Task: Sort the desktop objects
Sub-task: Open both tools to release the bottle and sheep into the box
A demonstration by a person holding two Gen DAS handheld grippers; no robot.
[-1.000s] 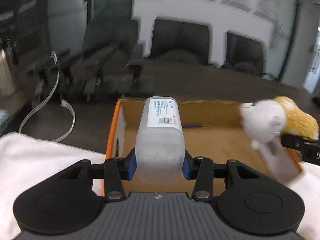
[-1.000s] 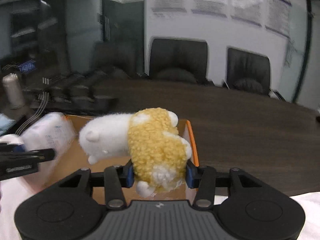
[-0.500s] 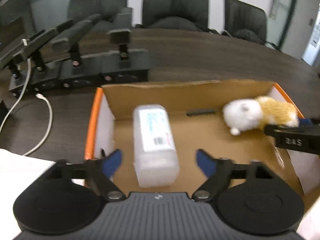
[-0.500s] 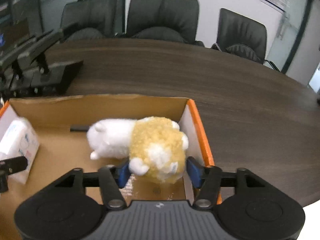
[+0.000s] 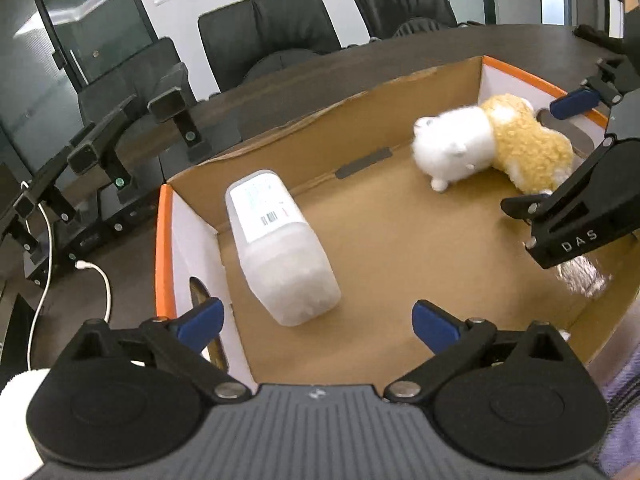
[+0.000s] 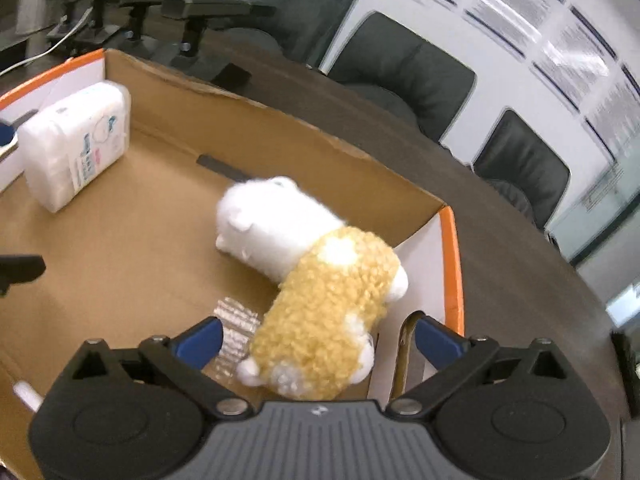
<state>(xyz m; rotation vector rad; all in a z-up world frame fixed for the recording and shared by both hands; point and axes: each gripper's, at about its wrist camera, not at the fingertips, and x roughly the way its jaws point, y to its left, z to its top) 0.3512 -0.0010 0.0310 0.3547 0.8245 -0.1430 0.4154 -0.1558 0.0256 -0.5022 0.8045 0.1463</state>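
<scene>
Tissues point(image 5: 280, 244), plush point(image 6: 312, 284) — inside box point(image 5: 164, 248)

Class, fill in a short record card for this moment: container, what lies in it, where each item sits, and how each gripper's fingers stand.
container: open cardboard box with orange rim, on a dark table
item 1: white tissue pack, lying on the box floor near its left wall
item 2: white-and-yellow plush toy, lying by the right wall
left gripper: fingers have just been opening, now wide apart, clear of the pack
right gripper: fingers have just been opening, now spread either side of the toy, not pressing it
</scene>
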